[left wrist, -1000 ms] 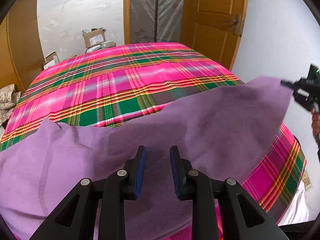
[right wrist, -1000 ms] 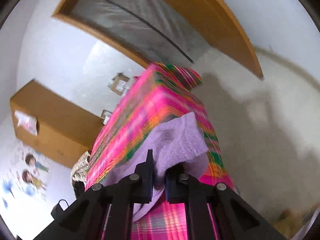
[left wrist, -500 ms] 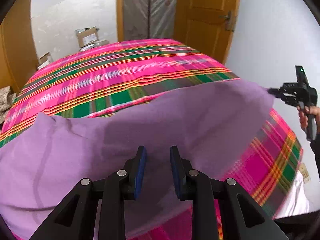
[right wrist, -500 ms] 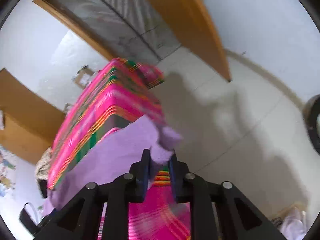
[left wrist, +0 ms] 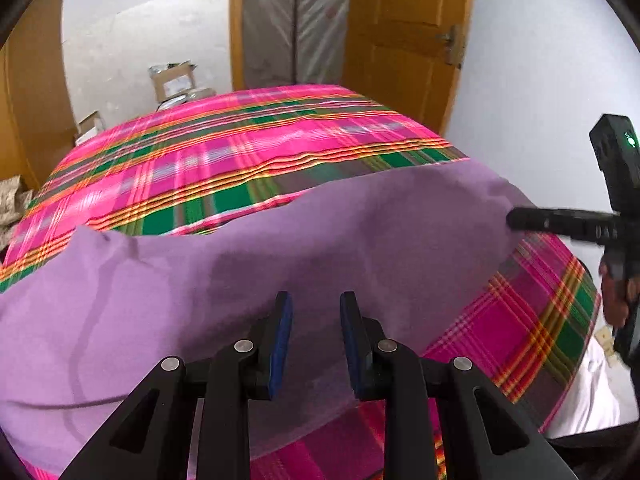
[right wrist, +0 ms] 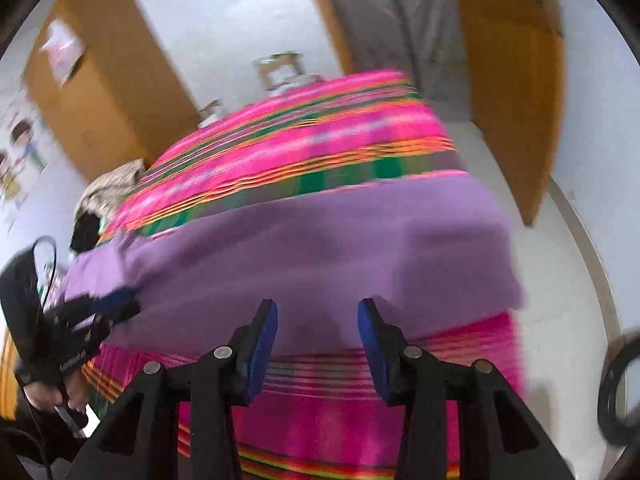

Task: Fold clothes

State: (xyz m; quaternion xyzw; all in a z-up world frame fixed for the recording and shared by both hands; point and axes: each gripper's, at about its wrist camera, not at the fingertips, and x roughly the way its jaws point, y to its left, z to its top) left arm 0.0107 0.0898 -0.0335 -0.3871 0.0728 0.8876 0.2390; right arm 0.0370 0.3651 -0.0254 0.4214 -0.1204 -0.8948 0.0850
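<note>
A purple cloth (left wrist: 360,240) lies spread across the near part of a bed with a pink and green plaid cover (left wrist: 240,148). My left gripper (left wrist: 316,300) hovers over the cloth's near edge, fingers apart, nothing pinched between the blue pads. In the right wrist view the cloth (right wrist: 320,248) reaches the bed's right edge. My right gripper (right wrist: 318,308) stands wide open just in front of it, holding nothing. From the left wrist view the right gripper (left wrist: 514,218) has its tip at the cloth's right corner. The left gripper (right wrist: 128,300) shows blurred at the cloth's left corner.
An orange wooden door (left wrist: 400,40) stands open behind the bed, with cardboard boxes (left wrist: 172,80) on the floor beside it. A wooden wardrobe (right wrist: 100,80) is at the left. A hand (left wrist: 616,292) holds the right gripper's handle. A black ring-shaped object (right wrist: 616,400) lies on the floor at right.
My right gripper has opened and let go of the cloth's corner, which has come down onto the bed. It has swung round to face the bed. The left gripper has barely moved.
</note>
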